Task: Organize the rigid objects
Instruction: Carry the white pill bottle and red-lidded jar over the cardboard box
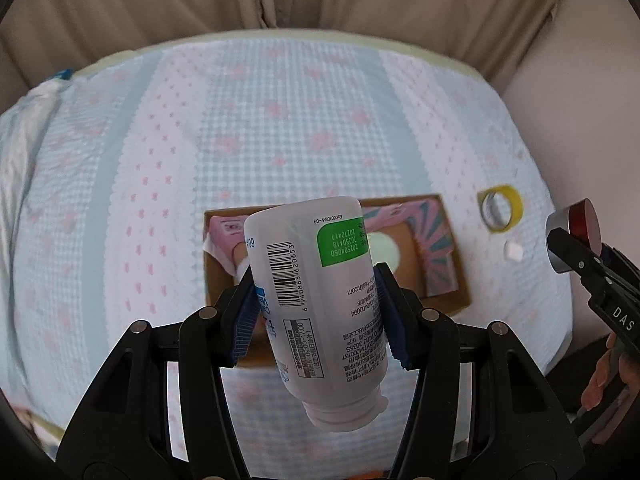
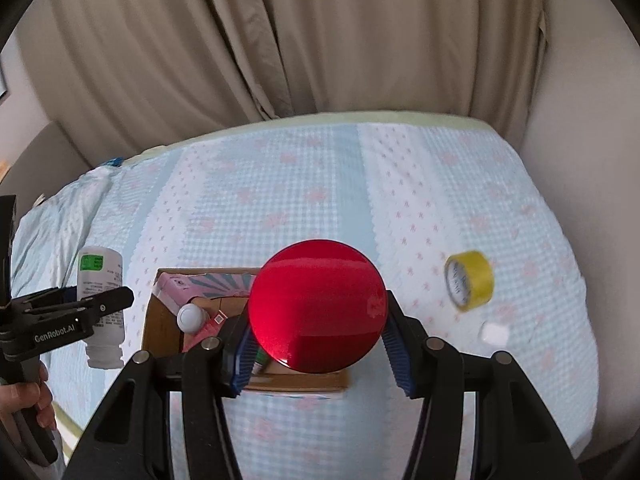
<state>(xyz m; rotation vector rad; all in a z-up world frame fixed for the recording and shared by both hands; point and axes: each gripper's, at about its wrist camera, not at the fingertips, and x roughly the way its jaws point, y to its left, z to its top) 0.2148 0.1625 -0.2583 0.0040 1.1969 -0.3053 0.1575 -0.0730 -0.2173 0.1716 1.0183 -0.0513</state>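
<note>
1. Bed [image 1: 280,128], covered by a pale blue and white checked spread with pink flower marks; it fills most of both wrist views. A beige curtain [image 2: 280,40] hangs behind its far edge at 12 o'clock.
2. Cardboard box [image 1: 460,292], open-topped, lying on the bed just beyond both tools. It holds a pink carton [image 2: 172,288], a pink-and-teal striped pack [image 1: 436,248] and a small white round cap [image 2: 191,317].
3. Left tool [image 1: 316,312]: its blue pads press on the two sides of a white plastic bottle [image 1: 316,292]. The bottle hangs upside down above the box, its neck toward the camera at 6 o'clock and its base, with a green label, toward 12 o'clock.
4. Right tool [image 2: 318,346]: its jaws grip a round red-lidded tin [image 2: 318,308] by its rim, above the near right part of the box. In the left wrist view this tin shows a silver side wall at 3 o'clock.
5. Roll of yellow tape [image 2: 470,280], standing on its edge on the bed at 3 o'clock of the box, well apart from it.
6. Small white block [image 2: 495,333], on the bed just beside the tape roll at its 5 o'clock.
7. A person's fingers [image 2: 36,404] wrap the handle of the left tool at 8 o'clock in the right wrist view.
</note>
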